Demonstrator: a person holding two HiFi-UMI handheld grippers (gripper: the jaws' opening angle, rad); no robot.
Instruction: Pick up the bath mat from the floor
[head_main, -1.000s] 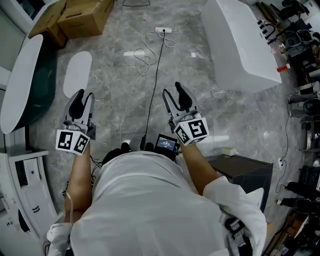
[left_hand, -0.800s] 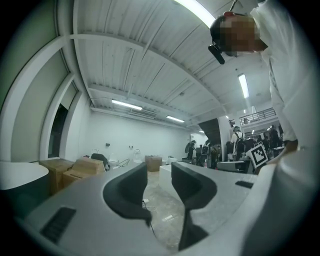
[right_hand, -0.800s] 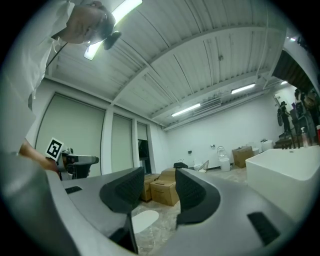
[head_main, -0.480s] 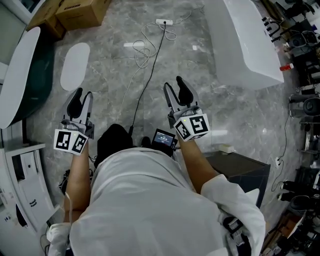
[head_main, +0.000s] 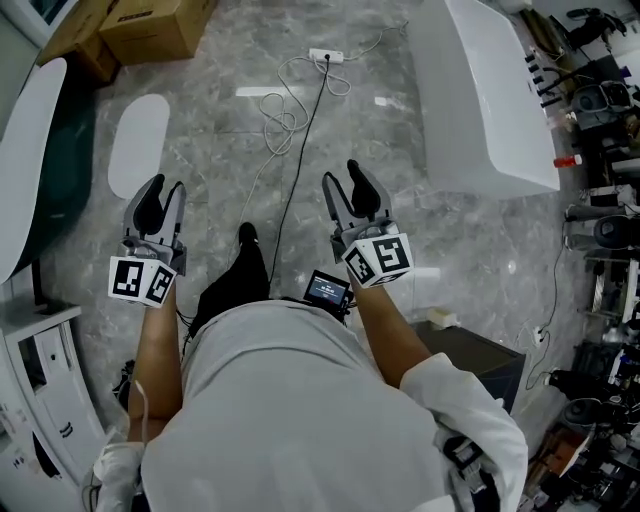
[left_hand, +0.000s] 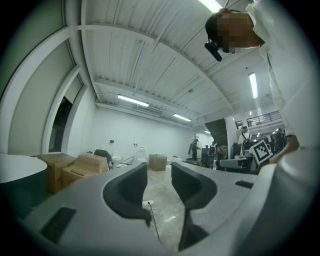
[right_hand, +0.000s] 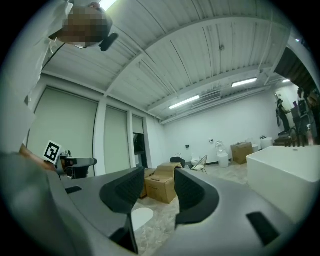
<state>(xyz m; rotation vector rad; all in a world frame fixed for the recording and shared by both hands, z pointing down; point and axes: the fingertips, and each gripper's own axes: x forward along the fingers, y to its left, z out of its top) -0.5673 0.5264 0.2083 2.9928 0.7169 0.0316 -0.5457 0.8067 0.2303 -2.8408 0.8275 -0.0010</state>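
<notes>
Even light is cast by ceiling strip lights (left_hand: 132, 100); glare is reflected off the floor (head_main: 220, 160); gripper-view edges are bowed and darkened.

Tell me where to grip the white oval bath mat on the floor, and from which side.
Probably the rounded near end of the bath mat, approached from above with the nearer left gripper. It lies flat on the floor, so only its thin edge offers the jaws a pinch.

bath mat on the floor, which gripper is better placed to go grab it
Left. The bath mat lies just ahead of the left gripper, whose jaws stand apart and empty. The right gripper, also open, is farther off to the side.
</notes>
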